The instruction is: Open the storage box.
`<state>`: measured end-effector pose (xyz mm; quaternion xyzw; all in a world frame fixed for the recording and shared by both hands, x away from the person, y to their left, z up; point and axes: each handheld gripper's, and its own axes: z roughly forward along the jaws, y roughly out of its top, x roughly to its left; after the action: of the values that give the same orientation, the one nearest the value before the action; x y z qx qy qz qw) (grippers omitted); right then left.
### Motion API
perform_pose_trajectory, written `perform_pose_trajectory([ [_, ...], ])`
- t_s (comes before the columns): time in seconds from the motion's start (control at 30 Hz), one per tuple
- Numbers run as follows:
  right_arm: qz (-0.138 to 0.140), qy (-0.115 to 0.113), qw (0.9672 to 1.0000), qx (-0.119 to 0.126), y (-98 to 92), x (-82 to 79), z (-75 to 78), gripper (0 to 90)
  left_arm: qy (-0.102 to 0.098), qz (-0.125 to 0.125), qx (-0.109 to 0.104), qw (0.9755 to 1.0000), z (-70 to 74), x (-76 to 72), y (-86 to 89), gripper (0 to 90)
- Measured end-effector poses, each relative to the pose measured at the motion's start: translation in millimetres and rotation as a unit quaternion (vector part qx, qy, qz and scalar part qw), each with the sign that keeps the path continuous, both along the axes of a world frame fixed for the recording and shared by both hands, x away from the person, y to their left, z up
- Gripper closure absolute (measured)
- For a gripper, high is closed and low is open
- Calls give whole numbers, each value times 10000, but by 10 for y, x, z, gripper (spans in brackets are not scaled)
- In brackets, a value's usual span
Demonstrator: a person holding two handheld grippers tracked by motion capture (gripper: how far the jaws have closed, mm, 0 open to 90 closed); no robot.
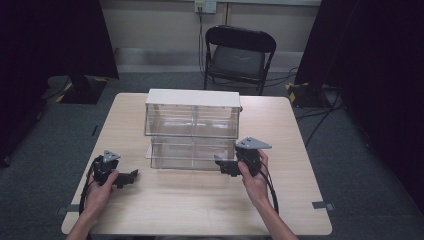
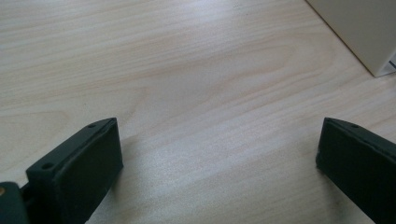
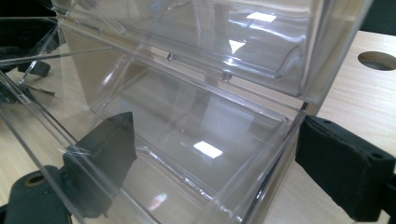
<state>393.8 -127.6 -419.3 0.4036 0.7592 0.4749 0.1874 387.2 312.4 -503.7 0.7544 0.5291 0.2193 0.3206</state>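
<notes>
A clear plastic drawer unit (image 1: 192, 120) with a white top stands mid-table. Its lower drawer (image 1: 187, 155) sticks out a little toward me. My right gripper (image 1: 221, 165) is at that drawer's right front corner and is open. In the right gripper view the lower drawer (image 3: 196, 130) runs between the jaws, one jaw inside behind the clear wall and the other outside its right side; whether either touches it is unclear. The upper drawer (image 3: 224, 37) hangs above. My left gripper (image 1: 131, 176) is open over bare wood left of the unit, with nothing between its fingers (image 2: 79, 168).
The wooden table (image 1: 200, 210) has bare surface in front of the unit and on both sides. A round hole (image 3: 377, 60) is cut in the tabletop near the unit's right side. A black folding chair (image 1: 239, 52) stands behind the table. Dark curtains flank the room.
</notes>
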Motion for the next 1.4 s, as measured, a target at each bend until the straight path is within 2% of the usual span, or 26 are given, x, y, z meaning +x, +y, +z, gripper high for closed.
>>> perform_pose_trajectory([
  [0.67,-81,92,9999,43,-6,-9,20,137,0,4,2,10000,0,-1,0,0],
  [0.9,-205,9,9998,54,-36,-19,52,141,-1,4,3,10000,0,-1,0,0],
  [1.4,-232,-54,9996,168,-53,-4,84,143,-1,6,0,10000,0,-1,-1,0],
])
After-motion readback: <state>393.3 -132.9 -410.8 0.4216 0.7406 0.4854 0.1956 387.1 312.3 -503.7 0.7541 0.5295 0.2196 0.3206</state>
